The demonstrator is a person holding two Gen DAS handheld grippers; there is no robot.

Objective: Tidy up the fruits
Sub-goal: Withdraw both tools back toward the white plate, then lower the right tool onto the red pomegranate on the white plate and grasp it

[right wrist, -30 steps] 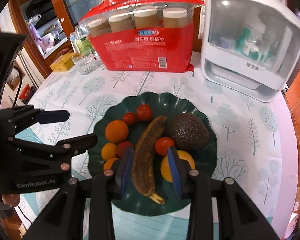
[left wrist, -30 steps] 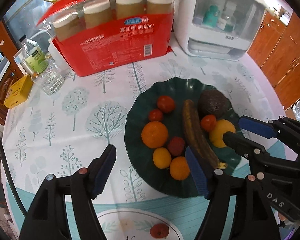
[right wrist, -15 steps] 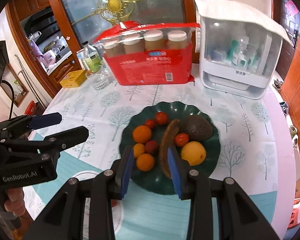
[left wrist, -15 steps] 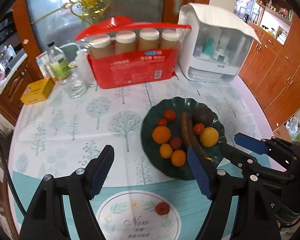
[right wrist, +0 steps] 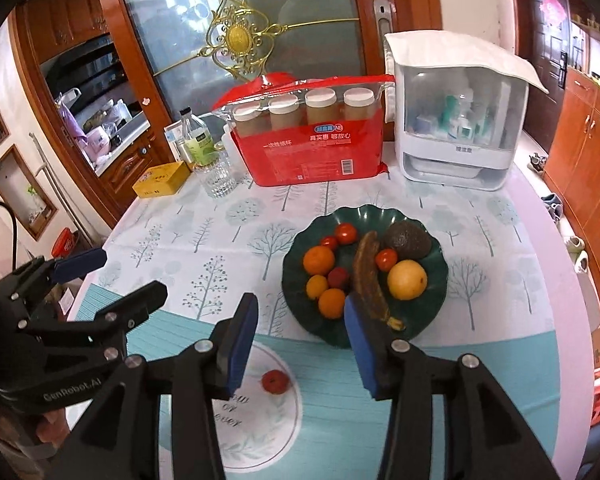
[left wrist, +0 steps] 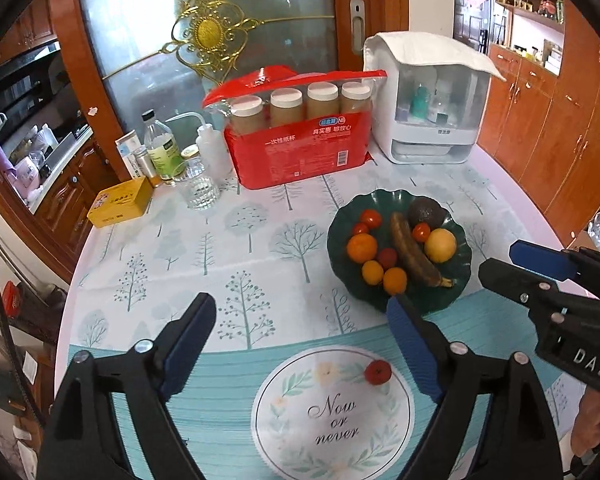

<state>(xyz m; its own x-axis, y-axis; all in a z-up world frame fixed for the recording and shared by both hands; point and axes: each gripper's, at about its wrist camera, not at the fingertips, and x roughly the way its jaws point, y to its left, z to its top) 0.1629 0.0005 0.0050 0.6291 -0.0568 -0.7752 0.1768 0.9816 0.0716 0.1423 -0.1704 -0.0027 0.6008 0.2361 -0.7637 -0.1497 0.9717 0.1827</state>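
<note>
A dark green scalloped plate (left wrist: 458, 280) (right wrist: 440, 280) holds a brown banana (left wrist: 412, 252) (right wrist: 366, 272), an avocado (left wrist: 426, 212) (right wrist: 406, 238), an orange (left wrist: 362, 247) (right wrist: 319, 260), a yellow fruit (left wrist: 440, 245) (right wrist: 407, 280), small tomatoes and other small fruits. One small red fruit (left wrist: 378, 372) (right wrist: 275, 381) lies loose on the tablecloth near the front. My left gripper (left wrist: 300, 332) is open and empty, above the table in front of the plate. My right gripper (right wrist: 300, 336) is open and empty, above the plate's near edge.
At the back stand a red pack of paper cups (left wrist: 300, 136), a white appliance (left wrist: 428, 100), a glass (left wrist: 202, 194), bottles (left wrist: 160, 148) and a yellow box (left wrist: 120, 202). The round table's edge (left wrist: 66, 320) curves at left; cabinets stand at right.
Both grippers have pulled back and up from the plate, so more of the table shows. The right gripper's jaws have opened wider. The fruits have not moved.
</note>
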